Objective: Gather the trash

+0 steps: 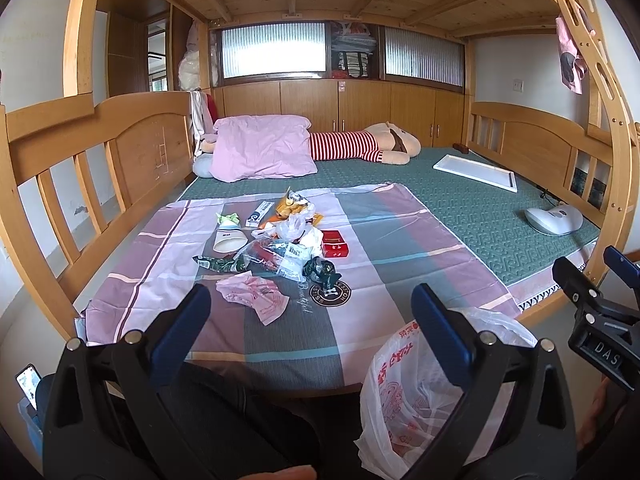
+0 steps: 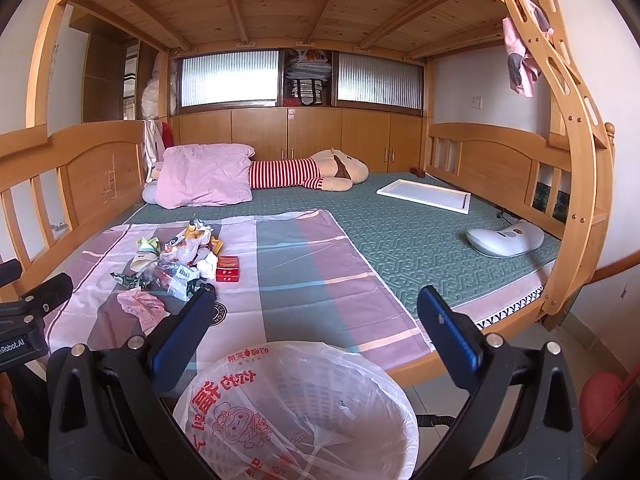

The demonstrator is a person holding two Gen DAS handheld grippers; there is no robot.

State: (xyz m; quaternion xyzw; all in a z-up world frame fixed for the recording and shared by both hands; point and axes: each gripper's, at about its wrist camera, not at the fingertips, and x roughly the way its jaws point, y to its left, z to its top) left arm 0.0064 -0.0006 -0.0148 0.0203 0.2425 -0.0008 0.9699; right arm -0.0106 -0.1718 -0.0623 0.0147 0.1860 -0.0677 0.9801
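Observation:
A pile of trash (image 1: pixel 276 240) lies on the plaid sheet (image 1: pixel 360 240) on the bed: wrappers, clear plastic bags, a paper cup (image 1: pixel 228 240), a red box (image 1: pixel 335 244), a crumpled pink bag (image 1: pixel 256 294). The pile also shows in the right wrist view (image 2: pixel 180 260). A white bin lined with a printed plastic bag (image 2: pixel 300 412) stands at the bed's near edge, below my right gripper (image 2: pixel 316 320); it shows in the left wrist view (image 1: pixel 416 396). My left gripper (image 1: pixel 310 308) is open and empty, short of the pile. My right gripper is open and empty too.
A pink pillow (image 1: pixel 260 148) and a striped plush toy (image 1: pixel 368 146) lie at the far end. A white tray (image 1: pixel 476 170) and a white handheld device (image 1: pixel 554 218) sit on the green mattress at right. Wooden bunk rails frame both sides.

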